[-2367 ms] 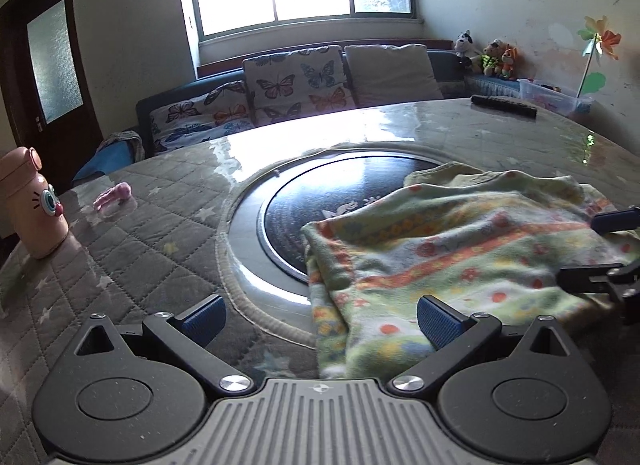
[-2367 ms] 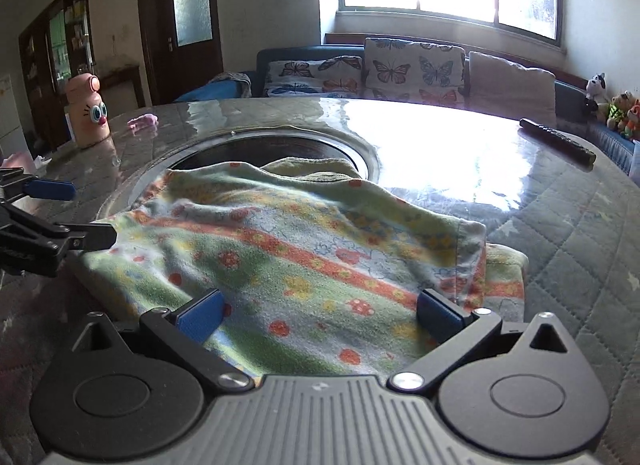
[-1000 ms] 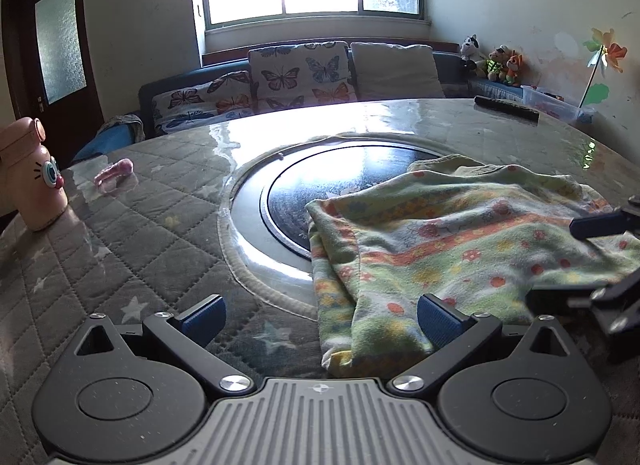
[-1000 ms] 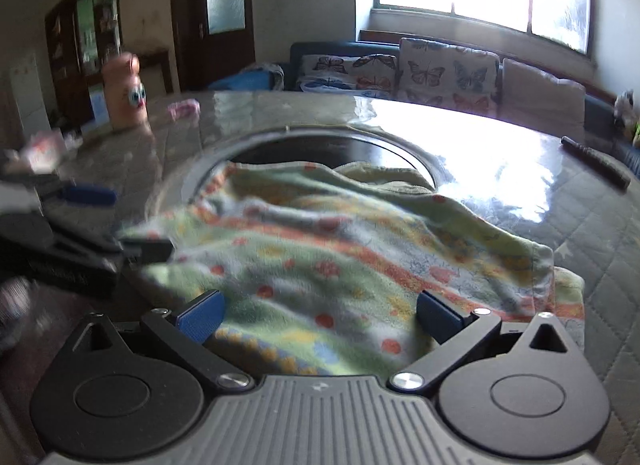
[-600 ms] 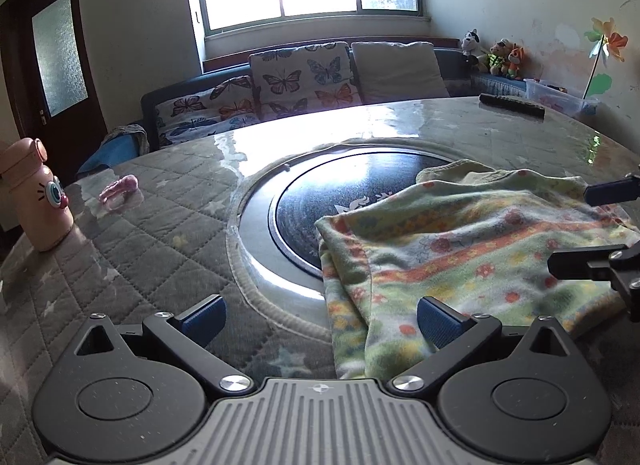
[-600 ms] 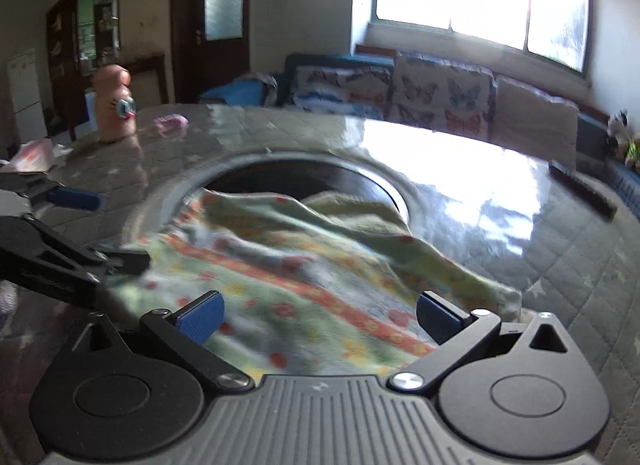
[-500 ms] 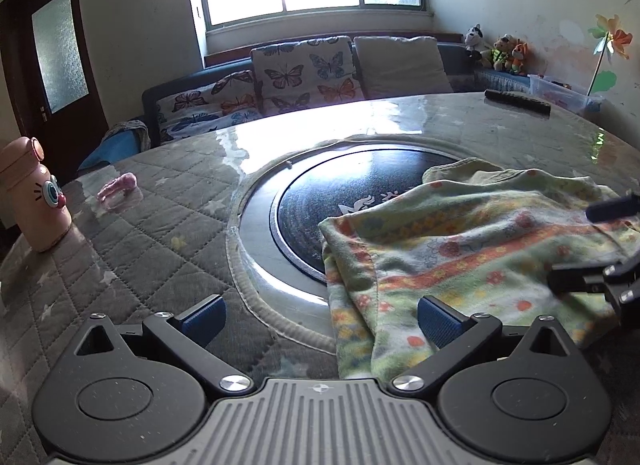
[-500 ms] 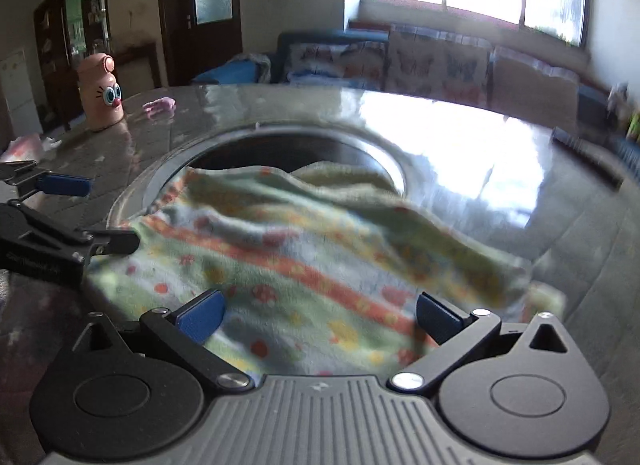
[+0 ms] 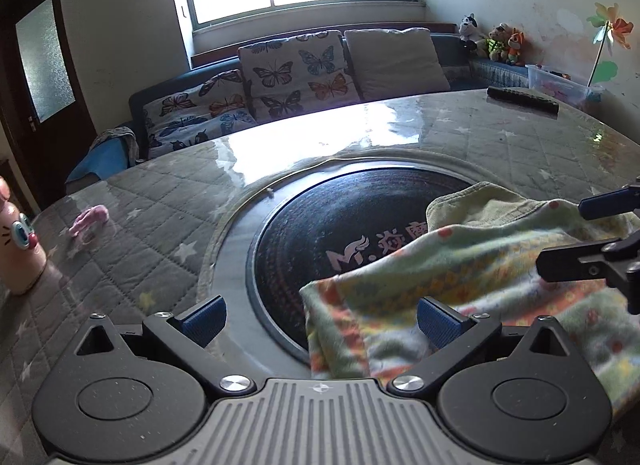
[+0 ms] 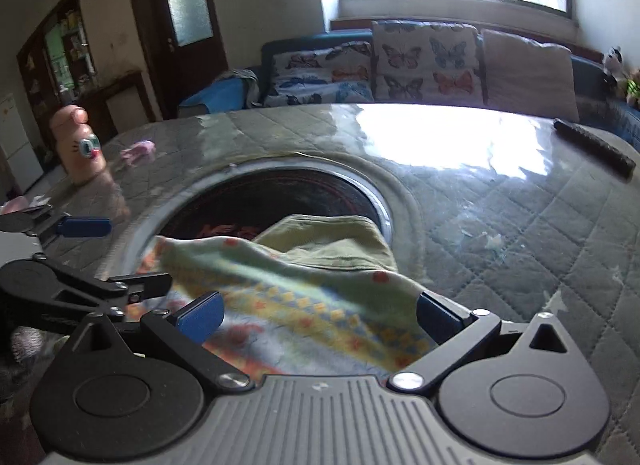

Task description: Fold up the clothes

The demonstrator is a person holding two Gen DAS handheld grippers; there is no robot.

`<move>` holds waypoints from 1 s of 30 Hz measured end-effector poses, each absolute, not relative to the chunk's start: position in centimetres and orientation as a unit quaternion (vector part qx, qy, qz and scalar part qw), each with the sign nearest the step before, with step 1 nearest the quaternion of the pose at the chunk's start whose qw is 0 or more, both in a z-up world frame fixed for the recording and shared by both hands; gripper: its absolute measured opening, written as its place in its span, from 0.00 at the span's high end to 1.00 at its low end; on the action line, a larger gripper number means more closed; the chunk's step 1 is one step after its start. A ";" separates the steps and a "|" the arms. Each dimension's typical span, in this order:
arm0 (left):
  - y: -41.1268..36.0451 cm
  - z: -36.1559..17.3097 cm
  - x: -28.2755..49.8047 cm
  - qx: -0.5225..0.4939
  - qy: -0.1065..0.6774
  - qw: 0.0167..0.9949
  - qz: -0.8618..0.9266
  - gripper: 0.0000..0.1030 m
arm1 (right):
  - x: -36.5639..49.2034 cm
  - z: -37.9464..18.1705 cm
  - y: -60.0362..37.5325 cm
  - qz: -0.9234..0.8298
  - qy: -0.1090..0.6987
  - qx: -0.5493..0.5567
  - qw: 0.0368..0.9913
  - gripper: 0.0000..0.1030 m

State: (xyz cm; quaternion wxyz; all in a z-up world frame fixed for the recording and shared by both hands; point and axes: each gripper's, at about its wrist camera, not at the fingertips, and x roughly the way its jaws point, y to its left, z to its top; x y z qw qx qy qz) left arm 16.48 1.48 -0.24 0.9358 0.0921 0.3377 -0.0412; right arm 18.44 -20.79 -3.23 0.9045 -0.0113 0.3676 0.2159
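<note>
Both grippers gape over garment.

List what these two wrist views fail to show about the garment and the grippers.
- Garment: its near edge is hidden behind the left gripper body in the left view; its right side is cut by the frame edge.
- Garment in the right view: motion-blurred, pattern and folds unclear; near edge hidden behind the right gripper.
- Garment type: cannot tell.
- Whether either open gripper touches cloth: cannot tell.
</note>
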 end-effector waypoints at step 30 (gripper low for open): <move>1.8 -0.5 12.4 0.103 0.331 0.938 -0.021 0.00 | 12.0 -3.2 -20.4 0.249 0.370 -0.075 0.892 0.00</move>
